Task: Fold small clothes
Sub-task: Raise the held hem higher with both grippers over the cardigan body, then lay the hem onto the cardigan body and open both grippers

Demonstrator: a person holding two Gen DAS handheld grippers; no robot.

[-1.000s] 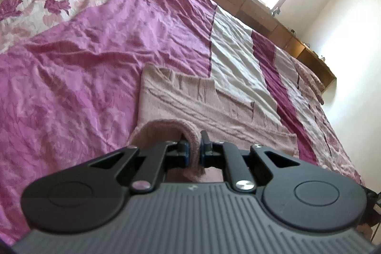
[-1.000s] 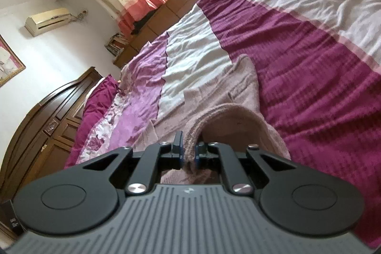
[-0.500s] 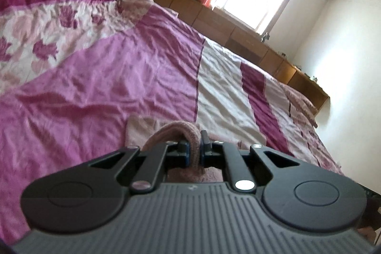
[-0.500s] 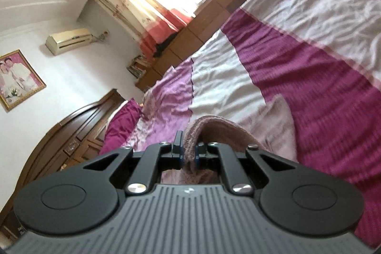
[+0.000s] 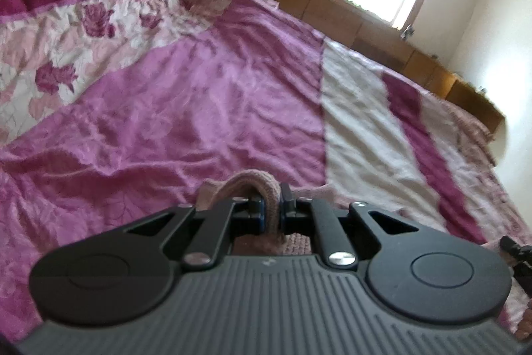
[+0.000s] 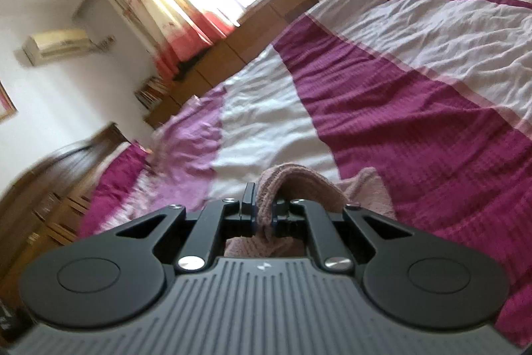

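The left tool (image 5: 272,210) pinches a rolled edge of the pink knitted garment (image 5: 252,185), which arches over its fingertips above the bed (image 5: 186,108). The right tool (image 6: 263,215) is likewise clamped on another edge of the same garment (image 6: 299,185), lifted over the magenta-and-white striped bedspread (image 6: 415,128); the rest of the knit bunches just beyond and beneath both tools.

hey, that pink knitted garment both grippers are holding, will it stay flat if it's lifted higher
Probably not. The pink knitted garment already arches limply over the right hand-held gripper, so it looks floppy. Its thick knit bunched in the left hand-held gripper suggests it won't slip easily.
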